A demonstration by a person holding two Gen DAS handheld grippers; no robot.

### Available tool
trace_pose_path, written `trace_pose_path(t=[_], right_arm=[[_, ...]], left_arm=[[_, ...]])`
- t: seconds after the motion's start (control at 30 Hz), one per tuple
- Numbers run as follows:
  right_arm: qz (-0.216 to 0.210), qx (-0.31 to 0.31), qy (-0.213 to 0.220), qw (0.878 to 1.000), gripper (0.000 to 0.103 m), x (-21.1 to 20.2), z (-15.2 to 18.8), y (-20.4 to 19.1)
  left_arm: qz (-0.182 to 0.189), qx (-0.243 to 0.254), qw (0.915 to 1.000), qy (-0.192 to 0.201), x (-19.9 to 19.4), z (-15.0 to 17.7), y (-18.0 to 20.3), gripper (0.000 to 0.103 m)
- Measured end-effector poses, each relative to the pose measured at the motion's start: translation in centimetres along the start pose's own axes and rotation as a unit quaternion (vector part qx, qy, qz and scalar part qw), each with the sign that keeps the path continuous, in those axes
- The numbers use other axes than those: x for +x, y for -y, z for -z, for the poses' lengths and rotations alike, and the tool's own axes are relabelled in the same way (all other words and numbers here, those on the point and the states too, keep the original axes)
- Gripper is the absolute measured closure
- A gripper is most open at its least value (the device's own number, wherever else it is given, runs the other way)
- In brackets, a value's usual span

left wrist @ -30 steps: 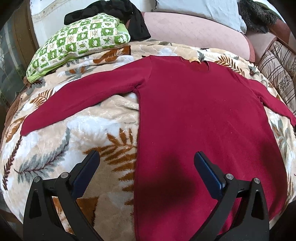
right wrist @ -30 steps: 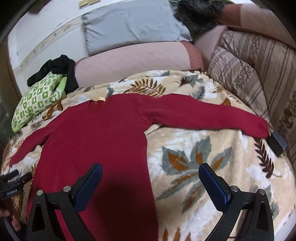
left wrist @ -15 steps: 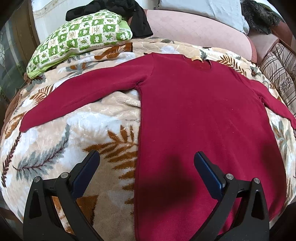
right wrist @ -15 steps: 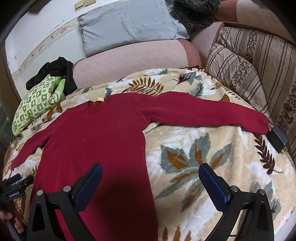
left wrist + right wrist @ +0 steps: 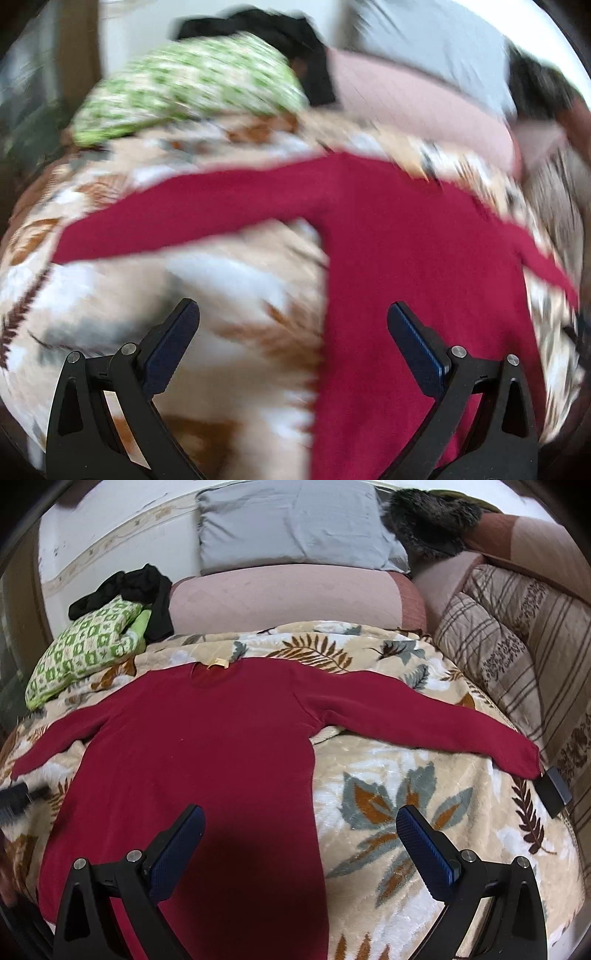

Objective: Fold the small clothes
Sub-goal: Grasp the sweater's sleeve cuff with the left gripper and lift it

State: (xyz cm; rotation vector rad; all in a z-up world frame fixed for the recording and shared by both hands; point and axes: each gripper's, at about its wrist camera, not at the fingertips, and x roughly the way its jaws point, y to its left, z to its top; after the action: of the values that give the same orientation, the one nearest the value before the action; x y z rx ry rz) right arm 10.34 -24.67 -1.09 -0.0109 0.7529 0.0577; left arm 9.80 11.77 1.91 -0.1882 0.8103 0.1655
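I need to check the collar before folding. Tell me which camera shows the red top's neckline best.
The right wrist view. It is sharp there, and the neckline of the red top shows whole, with a yellowish tag at its far edge. The left wrist view is smeared by motion blur; the neckline is only a vague patch at the far edge.

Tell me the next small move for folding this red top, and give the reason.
Probably bring the right tongs to the cuff of the right sleeve and close on it. The red top lies flat on the leaf-print blanket with both sleeves spread out, and both tongs are open, holding nothing. The left tongs view is blurred.
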Motion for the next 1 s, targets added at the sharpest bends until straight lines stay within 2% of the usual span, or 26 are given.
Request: trace_pose_path(t=[0.03,0.1,0.13,0.23,0.33,0.43,0.5,0.53,0.57,0.63,0.77,0.83,0.87,0.9,1.0], right_arm=[[-0.001,-0.002,0.0,1.0,0.0,0.0,0.0,-0.1],[-0.004,-0.004,0.001,1.0,0.0,0.0,0.0,-0.1],[-0.004,-0.003,0.0,1.0,0.0,0.0,0.0,-0.1],[-0.005,0.001,-0.003,1.0,0.0,0.2,0.0,0.1],[-0.006,0.0,-0.006,1.0,0.0,0.4,0.0,0.0],[-0.004,-0.01,-0.011,1.0,0.0,0.8,0.1,-0.5],[-0.003,-0.017,-0.015,1.0,0.0,1.1,0.1,-0.9],[-0.002,-0.022,-0.018,1.0,0.0,1.2,0.1,-1.1],[-0.002,-0.025,-0.019,1.0,0.0,1.3,0.1,-1.2],[-0.001,-0.031,-0.023,0.999,0.0,1.5,0.2,-1.4],[0.003,-0.037,-0.031,0.999,0.0,2.0,0.3,-1.6],[0.004,-0.039,-0.033,0.999,0.0,2.2,0.4,-1.7],[0.003,-0.04,-0.034,0.999,0.0,2.2,0.4,-1.7],[0.003,-0.042,-0.035,0.998,0.0,2.3,0.4,-1.8],[0.002,-0.048,-0.037,0.998,0.0,2.4,0.5,-2.0]], left_arm=[[-0.005,-0.019,0.9998,0.011,-0.3,-0.8,-2.1,0.0],[0.006,-0.065,0.9978,0.008,-0.1,-2.3,-7.0,0.0],[0.019,-0.095,0.9953,-0.004,0.5,-2.9,-10.0,0.0],[0.028,-0.173,0.9839,-0.037,2.1,-3.4,-18.1,0.0],[0.039,-0.268,0.9619,-0.04,2.9,-2.4,-26.0,0.001],[0.074,-0.351,0.9329,-0.033,3.8,-0.8,-31.3,0.001],[0.101,-0.389,0.915,-0.035,4.9,0.2,-33.2,0.001],[0.118,-0.403,0.9074,-0.023,5.1,0.6,-33.8,0.001],[0.127,-0.408,0.9039,-0.01,5.1,0.6,-34.0,0.001],[0.153,-0.407,0.9003,-0.002,5.5,0.2,-33.9,0.001],[0.207,-0.383,0.9003,-0.013,6.6,-0.6,-32.2,0.001],[0.215,-0.375,0.9018,-0.012,7.0,-0.9,-31.9,0.001],[0.215,-0.382,0.8988,-0.008,7.1,-0.7,-32.2,0.004],[0.218,-0.393,0.8935,-0.001,7.2,-0.6,-32.5,0.005],[0.239,-0.439,0.8656,0.032,7.0,-0.3,-33.8,0.01]])
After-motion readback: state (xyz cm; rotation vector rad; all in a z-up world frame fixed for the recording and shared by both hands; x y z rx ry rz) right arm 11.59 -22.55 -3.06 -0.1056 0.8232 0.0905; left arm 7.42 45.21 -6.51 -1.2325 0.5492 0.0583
